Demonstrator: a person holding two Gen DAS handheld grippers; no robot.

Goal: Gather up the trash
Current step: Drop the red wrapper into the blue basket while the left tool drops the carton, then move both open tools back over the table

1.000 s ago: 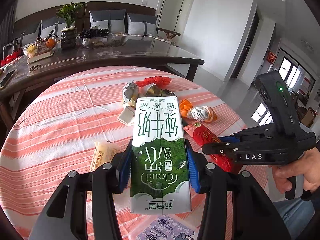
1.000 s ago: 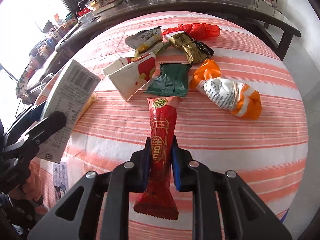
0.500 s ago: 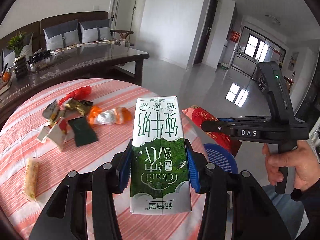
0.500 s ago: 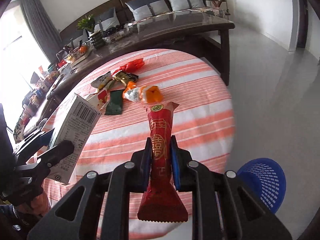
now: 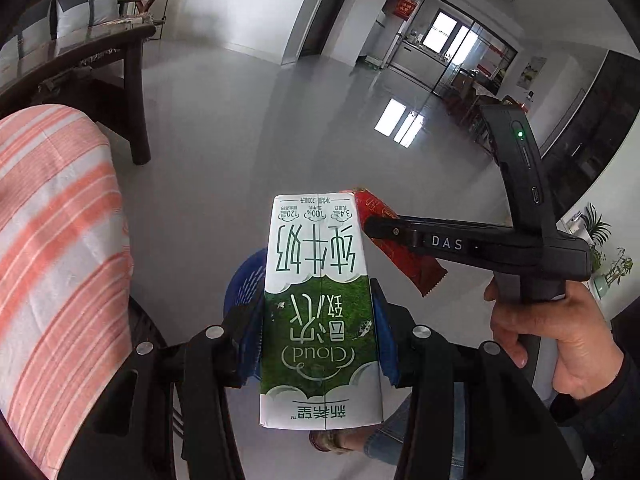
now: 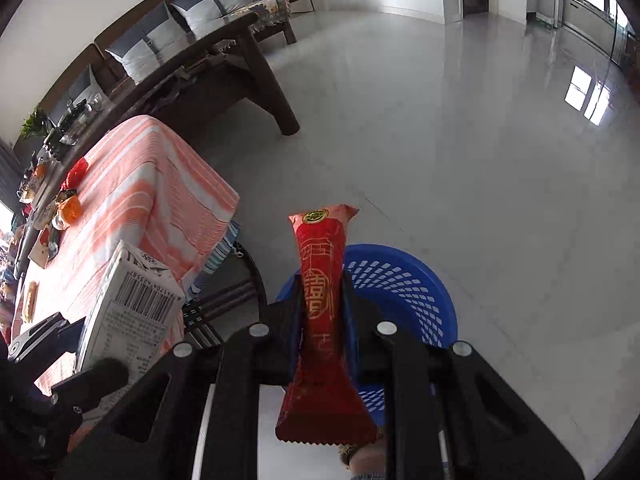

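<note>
My left gripper (image 5: 318,320) is shut on a green and white milk carton (image 5: 318,312), held upright over the floor. Behind the carton shows part of a blue perforated basket (image 5: 246,280). My right gripper (image 6: 322,296) is shut on a long red snack wrapper (image 6: 322,304), hanging above the blue basket (image 6: 404,284) on the floor. In the left wrist view the right gripper (image 5: 372,226) pokes in from the right with the red wrapper (image 5: 404,256). In the right wrist view the milk carton (image 6: 128,312) appears at lower left, in the left gripper (image 6: 80,352).
The table with the orange striped cloth (image 6: 160,200) stands left of the basket, several wrappers (image 6: 66,204) lying on it. A dark chair frame (image 6: 236,280) sits between table and basket. A dark wooden table (image 6: 224,60) and sofa are farther back. Grey floor (image 6: 440,120) stretches to the right.
Both grippers have swung away from the table top to the right and down, carrying the carton and the red wrapper. The blue basket now lies right under them.
</note>
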